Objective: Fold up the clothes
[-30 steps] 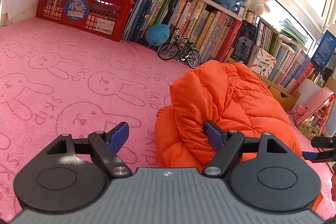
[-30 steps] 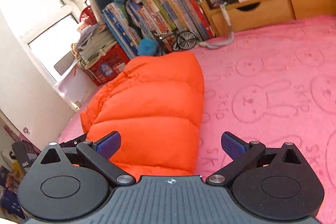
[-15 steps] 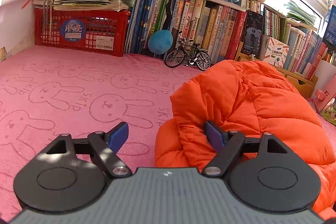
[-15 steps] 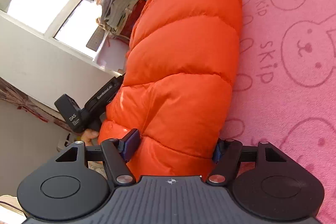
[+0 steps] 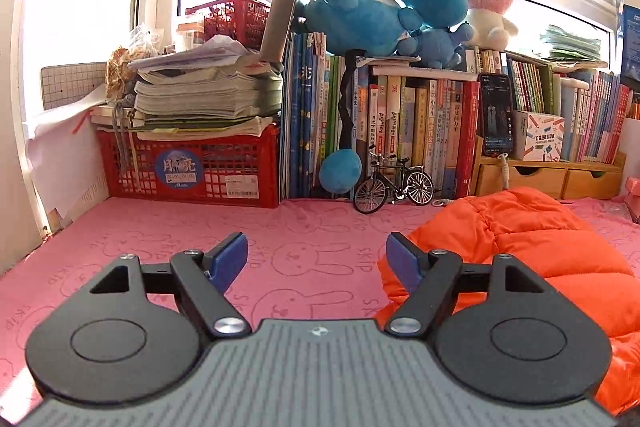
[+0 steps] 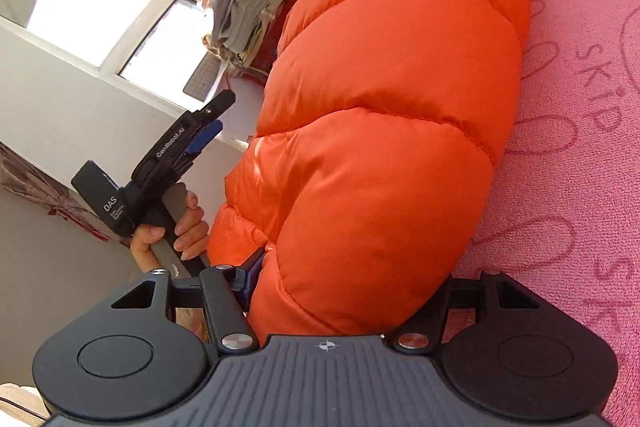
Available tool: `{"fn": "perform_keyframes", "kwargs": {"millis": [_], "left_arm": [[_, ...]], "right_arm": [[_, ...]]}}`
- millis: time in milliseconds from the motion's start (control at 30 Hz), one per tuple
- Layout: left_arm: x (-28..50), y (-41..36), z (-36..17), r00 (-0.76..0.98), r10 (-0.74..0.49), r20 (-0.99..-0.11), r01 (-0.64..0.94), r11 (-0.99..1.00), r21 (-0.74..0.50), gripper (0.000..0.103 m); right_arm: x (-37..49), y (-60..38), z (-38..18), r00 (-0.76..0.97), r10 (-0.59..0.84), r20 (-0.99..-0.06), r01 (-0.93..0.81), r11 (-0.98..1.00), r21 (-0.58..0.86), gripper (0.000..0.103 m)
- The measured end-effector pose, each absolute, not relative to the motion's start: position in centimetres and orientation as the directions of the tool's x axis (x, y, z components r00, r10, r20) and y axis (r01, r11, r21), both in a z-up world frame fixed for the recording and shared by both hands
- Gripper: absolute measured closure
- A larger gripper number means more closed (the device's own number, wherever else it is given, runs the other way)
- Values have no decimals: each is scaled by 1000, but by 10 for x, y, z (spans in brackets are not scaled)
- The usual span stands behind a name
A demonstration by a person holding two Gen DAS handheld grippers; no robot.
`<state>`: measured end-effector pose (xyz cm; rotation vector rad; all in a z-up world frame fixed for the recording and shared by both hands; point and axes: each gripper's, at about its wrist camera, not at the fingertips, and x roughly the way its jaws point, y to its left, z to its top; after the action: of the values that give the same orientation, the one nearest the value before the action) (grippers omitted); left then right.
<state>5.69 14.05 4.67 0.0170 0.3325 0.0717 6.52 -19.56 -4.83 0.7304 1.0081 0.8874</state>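
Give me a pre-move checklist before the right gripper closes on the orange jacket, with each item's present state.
1. Right gripper straddles the end of the orange jacket: ok, the padding fills the gap between its fingers.
2. Right gripper has actually clamped: cannot tell, the fingertips are buried in the fabric.
3. Left gripper is open and free of the jacket: ok, only the pink mat shows between its fingers.
4. Left gripper clear of the right one's path: ok, it is held off to the side by a hand.
5. Jacket folded into a bundle: ok, it lies as a thick roll.
6. Toy bicycle clear of the jacket: ok, apart.
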Motion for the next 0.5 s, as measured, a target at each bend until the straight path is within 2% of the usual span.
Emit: {"fn": "perform_keyframes", "kwargs": {"millis": [133, 400, 500], "left_arm": [[65, 121, 50, 942, 62, -329, -44, 997, 62, 26], [113, 92, 11, 887, 106, -448, -61, 992, 113, 27], [114, 88, -2, 880, 119, -460, -64, 989, 134, 26]], "right_arm": [[91, -188, -47, 305, 864, -400, -252, 478, 841, 48], [148, -189, -59, 382, 853, -355, -180, 445, 877, 48], [141, -201, -46, 440, 804, -401, -214, 527, 822, 49]]}}
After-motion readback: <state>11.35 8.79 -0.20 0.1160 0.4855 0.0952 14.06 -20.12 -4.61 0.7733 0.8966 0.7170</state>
